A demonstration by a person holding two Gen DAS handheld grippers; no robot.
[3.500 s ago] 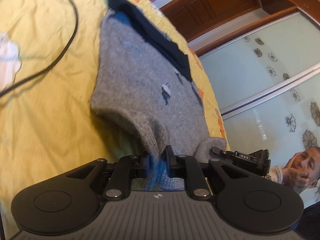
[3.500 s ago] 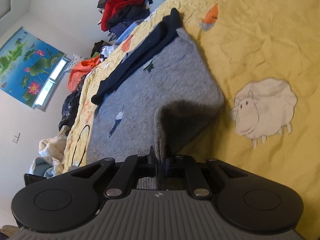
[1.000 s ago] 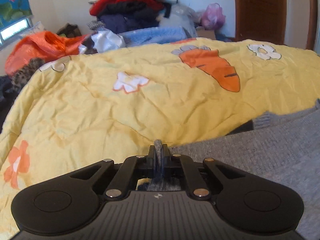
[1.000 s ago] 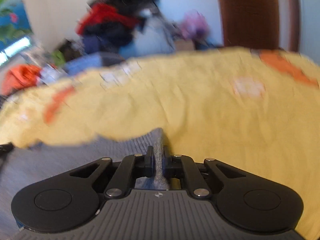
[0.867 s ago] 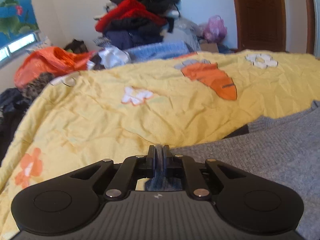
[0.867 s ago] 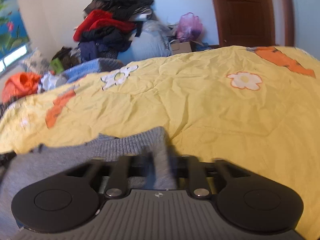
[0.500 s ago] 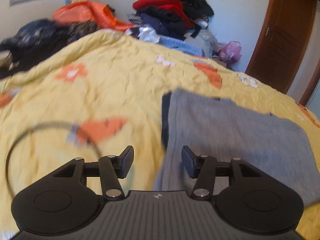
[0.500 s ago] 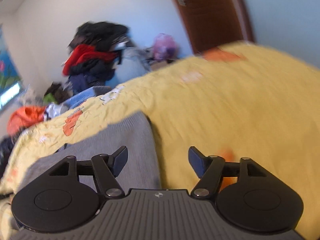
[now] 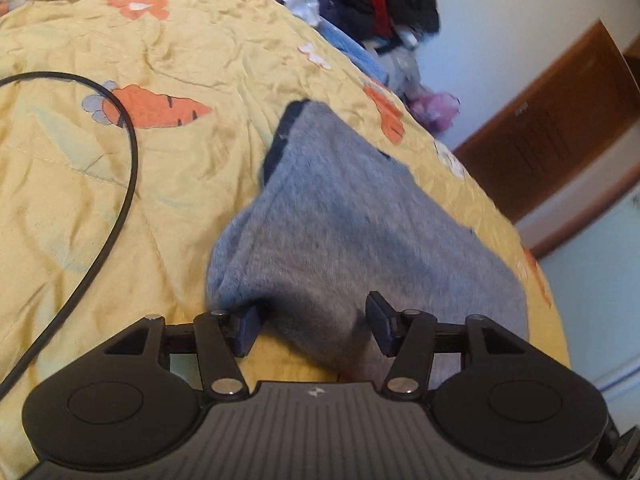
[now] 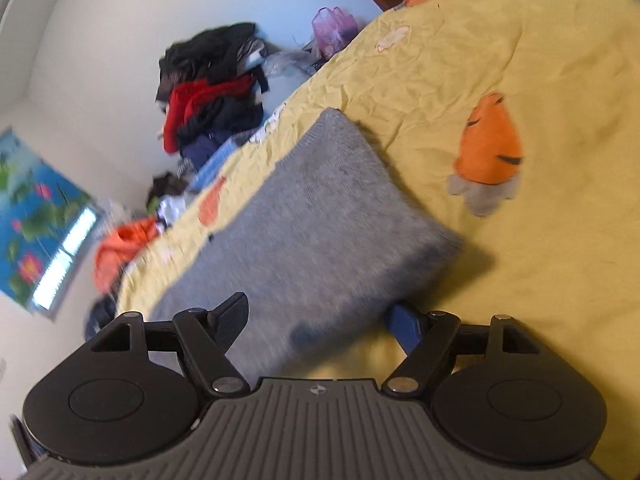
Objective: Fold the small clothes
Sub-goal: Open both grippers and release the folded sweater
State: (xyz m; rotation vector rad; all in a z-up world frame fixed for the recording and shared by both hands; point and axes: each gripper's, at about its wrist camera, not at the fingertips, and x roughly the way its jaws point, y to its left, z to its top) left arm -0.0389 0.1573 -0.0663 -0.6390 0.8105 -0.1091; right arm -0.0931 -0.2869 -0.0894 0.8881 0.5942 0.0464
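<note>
A grey knit sweater (image 9: 340, 216) lies folded over on the yellow bedspread (image 9: 120, 208), with a dark navy edge (image 9: 280, 140) showing along its far left side. My left gripper (image 9: 314, 324) is open and its fingers straddle the sweater's near fold. In the right wrist view the same sweater (image 10: 320, 232) lies on the bedspread (image 10: 540, 260). My right gripper (image 10: 318, 316) is open with its fingers on either side of the sweater's near corner. Neither gripper holds anything.
A black cable (image 9: 116, 208) loops over the bedspread at the left. A pile of clothes (image 10: 212, 92) is stacked against the far wall, with more loose clothes (image 10: 124, 240) beside the bed. A wooden door (image 9: 560, 120) stands at the right.
Both grippers held the sweater's edge shut a second ago, laid it forward, and have opened and let go. Both have since drawn back to the sweater's near side.
</note>
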